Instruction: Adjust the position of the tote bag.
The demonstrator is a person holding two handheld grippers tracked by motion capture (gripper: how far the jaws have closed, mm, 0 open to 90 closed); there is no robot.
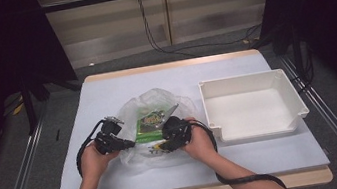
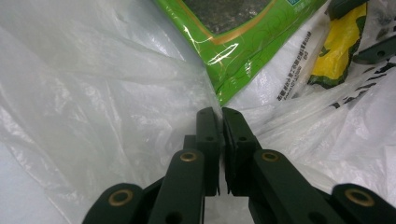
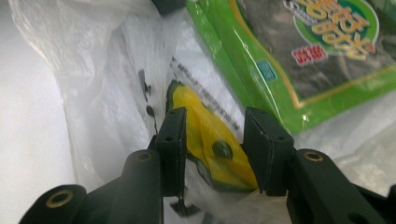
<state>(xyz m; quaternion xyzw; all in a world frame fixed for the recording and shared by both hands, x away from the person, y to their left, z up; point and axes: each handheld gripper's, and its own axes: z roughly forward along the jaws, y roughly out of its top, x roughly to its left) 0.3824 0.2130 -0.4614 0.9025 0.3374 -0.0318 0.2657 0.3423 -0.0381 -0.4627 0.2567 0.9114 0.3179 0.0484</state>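
black jaws on my left gripper (image 2: 221, 122) are pinched right together, and it looks like a fold of the thin white plastic bag (image 2: 107, 93) is caught between the pads, though the film is so sheer i can't swear to it. from above, that left gripper (image 1: 122, 143) sits at the bag's left edge.

my right gripper (image 3: 214, 140) has its jaws partly apart, with the yellow-printed bit of the bag (image 3: 210, 140) lying between them. i can't see the pads pressing on it, so i'd call that one open with nothing held. in the high view it's at the bag's (image 1: 157, 101) near right edge (image 1: 160, 148).

the bag is crumpled in the middle of the white worktop (image 1: 105, 91), and the green snack packet (image 1: 150, 125) lies flat in the bag's mouth, between the two grippers. up close the packet (image 3: 317, 56) has a dark panel with yellow lettering, and its corner (image 2: 243, 42) is just past my left jaws.

off to the right, just beside the bag, sits a white tray (image 1: 250, 78) on the worktop.
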